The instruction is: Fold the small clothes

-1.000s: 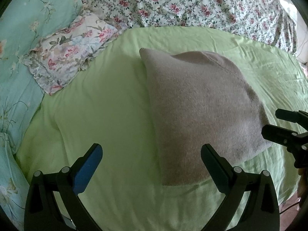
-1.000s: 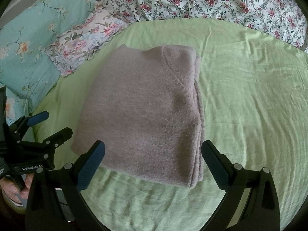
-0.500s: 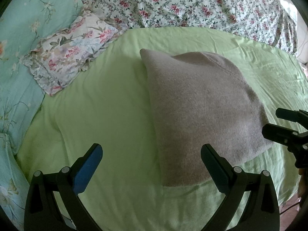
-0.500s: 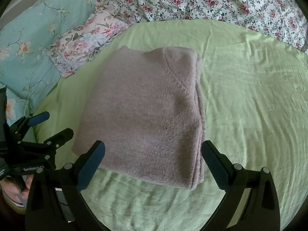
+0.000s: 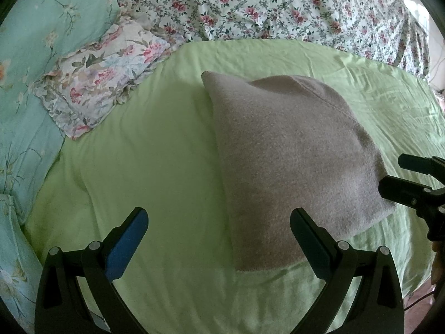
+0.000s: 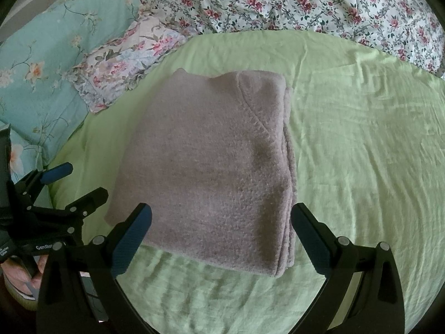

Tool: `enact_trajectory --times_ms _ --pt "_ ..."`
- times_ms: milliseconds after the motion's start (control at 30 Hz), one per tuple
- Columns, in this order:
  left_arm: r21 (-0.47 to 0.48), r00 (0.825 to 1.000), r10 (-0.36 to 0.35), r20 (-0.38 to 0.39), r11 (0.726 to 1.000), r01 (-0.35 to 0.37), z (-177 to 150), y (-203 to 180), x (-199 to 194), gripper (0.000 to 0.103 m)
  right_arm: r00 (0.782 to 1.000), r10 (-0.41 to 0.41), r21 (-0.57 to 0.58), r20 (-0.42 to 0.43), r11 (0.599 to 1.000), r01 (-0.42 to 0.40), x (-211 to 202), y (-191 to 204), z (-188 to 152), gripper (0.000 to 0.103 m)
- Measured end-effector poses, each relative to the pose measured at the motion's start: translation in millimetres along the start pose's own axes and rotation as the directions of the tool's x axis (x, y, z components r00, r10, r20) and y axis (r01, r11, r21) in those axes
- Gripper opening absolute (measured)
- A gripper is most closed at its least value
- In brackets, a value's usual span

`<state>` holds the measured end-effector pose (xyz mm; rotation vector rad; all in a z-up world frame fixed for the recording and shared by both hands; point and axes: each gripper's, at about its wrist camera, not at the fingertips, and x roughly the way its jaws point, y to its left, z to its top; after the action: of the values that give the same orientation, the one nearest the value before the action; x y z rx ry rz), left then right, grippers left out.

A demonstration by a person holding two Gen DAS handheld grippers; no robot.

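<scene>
A grey-mauve knitted garment lies folded into a thick rectangle on the green bedsheet. Its stacked folded edges show along its right side in the right wrist view. My left gripper hovers open near the garment's front left corner, nothing between its fingers. My right gripper hangs open over the garment's near edge, also holding nothing. Each gripper shows at the edge of the other's view: the right one and the left one.
A floral frilled pillow and a teal flowered pillow lie at the left. A rumpled floral quilt runs along the far side. A person's foot in a sandal shows at the lower left.
Nothing has visibly changed beyond a slight drift of the right wrist view; the garment and both open grippers stay where they were.
</scene>
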<state>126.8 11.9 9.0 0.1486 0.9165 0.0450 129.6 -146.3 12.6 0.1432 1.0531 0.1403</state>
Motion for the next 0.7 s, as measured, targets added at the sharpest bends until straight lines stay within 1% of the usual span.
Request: enact_trajectory --times_ms 700 --pt "0.001 1.000 0.001 0.003 1.000 -0.001 3.3 -2.3 -0.4 0.102 1.000 0.001 0.002 0.006 1.000 -0.001 -0.3 -2.6 3.2 0.100"
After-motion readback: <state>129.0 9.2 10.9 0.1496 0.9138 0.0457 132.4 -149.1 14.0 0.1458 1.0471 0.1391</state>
